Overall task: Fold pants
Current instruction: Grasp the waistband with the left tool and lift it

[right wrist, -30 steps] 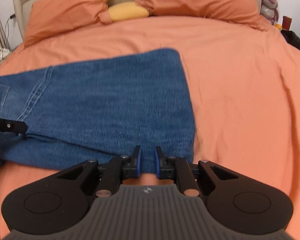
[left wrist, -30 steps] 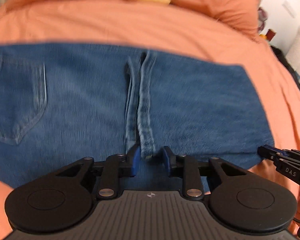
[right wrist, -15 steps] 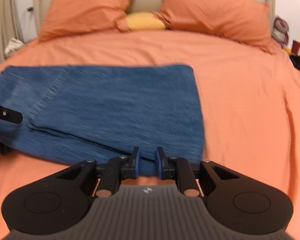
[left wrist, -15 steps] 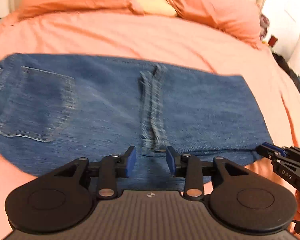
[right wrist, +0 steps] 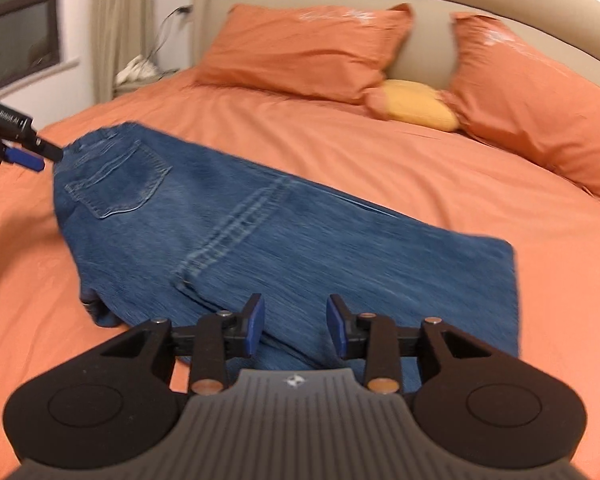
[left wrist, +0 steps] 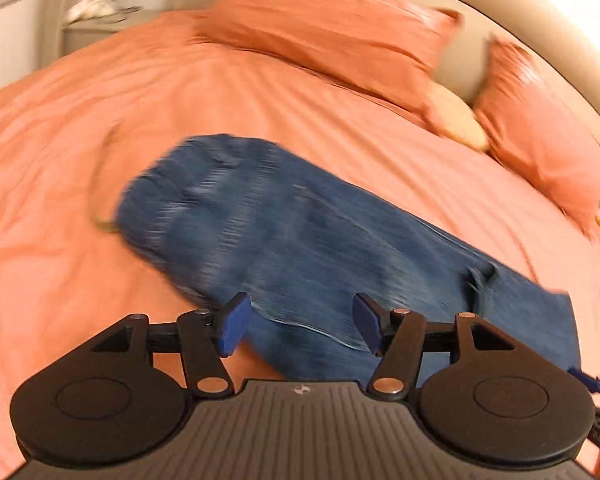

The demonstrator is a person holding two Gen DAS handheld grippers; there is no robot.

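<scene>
Both tongs have let go and spread wide: left gripper (left wrist: 300,330), right gripper (right wrist: 296,330). Folded blue denim pants (right wrist: 284,240) lie flat on the orange bedsheet (right wrist: 480,184); bare sheet at three o'clock.

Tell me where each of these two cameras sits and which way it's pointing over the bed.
Left wrist: rides the left gripper, jaws open, looking across the jeans toward the orange pillows; the other gripper's tip shows at lower right.
Right wrist: rides the right gripper, jaws open, facing the headboard over the jeans; the left gripper shows at far left.
Shared: jeans, pillows, yellow cushion.
</scene>
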